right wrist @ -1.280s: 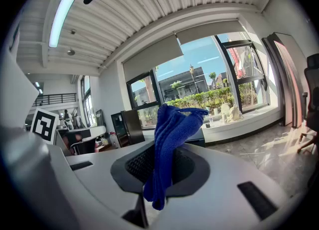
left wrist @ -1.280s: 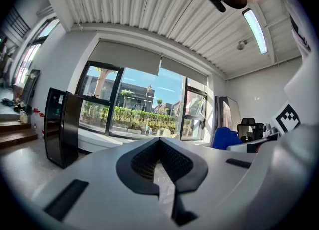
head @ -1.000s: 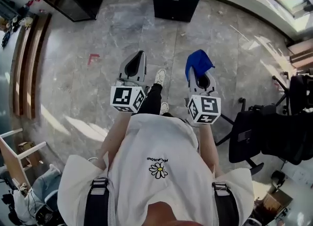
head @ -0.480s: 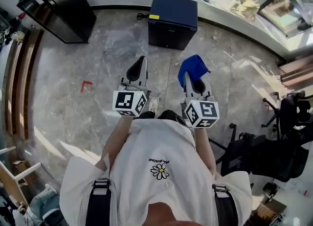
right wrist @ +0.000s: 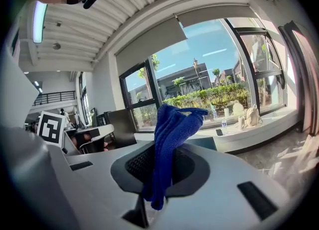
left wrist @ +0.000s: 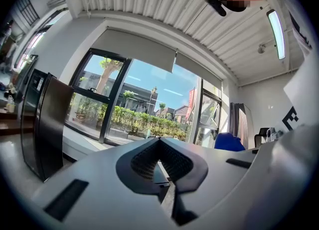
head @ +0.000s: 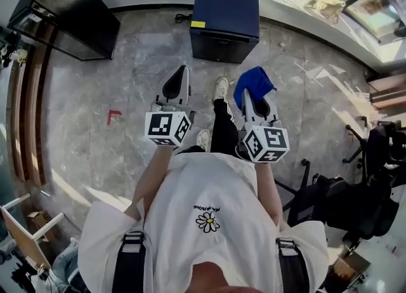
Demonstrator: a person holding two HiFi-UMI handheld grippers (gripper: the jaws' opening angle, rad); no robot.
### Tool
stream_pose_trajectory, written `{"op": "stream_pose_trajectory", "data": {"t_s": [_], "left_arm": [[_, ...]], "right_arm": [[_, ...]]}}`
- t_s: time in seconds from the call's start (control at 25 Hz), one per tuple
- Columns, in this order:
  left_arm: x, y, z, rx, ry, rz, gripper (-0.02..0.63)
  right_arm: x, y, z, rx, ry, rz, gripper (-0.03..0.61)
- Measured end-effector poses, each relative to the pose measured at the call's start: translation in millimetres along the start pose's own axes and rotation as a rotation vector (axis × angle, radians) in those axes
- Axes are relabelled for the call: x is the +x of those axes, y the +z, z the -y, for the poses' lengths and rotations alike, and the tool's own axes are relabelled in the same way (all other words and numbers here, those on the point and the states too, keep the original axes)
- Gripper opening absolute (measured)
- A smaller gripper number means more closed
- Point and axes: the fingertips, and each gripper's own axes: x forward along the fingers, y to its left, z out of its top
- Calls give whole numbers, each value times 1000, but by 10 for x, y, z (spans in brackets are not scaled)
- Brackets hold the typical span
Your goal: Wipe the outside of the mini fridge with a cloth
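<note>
The person in the white shirt (head: 206, 203) stands on the grey stone floor (head: 95, 146) with a gripper held out in each hand, both at about waist height. The left gripper (head: 179, 79) has its jaws pressed together with nothing between them, which its own view (left wrist: 160, 147) shows plainly. The right gripper (head: 259, 101) is clamped on a blue cloth (head: 252, 85), and in that gripper's view (right wrist: 158, 174) the cloth (right wrist: 172, 134) sticks up from between the pads and flops over at the top. One white shoe (head: 221, 86) is stepped forward between the two grippers. Straight ahead, well apart from both grippers, the dark blue mini fridge (head: 225, 24) sits on the floor against the low window ledge (head: 304, 16), with a yellow label (head: 198, 24) at its top corner. A tall black cabinet (head: 73, 13) stands off to the left, and black office chairs (head: 355, 200) crowd the right side.
</note>
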Motion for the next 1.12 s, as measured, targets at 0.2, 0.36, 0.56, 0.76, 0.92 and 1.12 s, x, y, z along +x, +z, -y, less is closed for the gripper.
{"op": "stream_pose_trajectory", "data": {"t_s": [0.2,0.36,0.56,0.76,0.92,1.12], "left_arm": [[897,2,-169,20,14,-6,3],[1747,140,-344,35,31,-11,3],[2653,334,-582,49,80,-15,3],[3298,468,-760,79,83,-20,5],[3704,461,-967,62,72,-19,3],[4186,582,-1212,33,22,5,4]], "right_arm": [[821,175,494,22,23,-19,61],[1555,534,895,28,45,-14,61],[2347,993,1350,72,67,-6,61],[2939,1329,1608,54,88,-11,61],[3324,1430,1729,59,70,-9,61],[3734,1703,1736,36,23,11,61]]}}
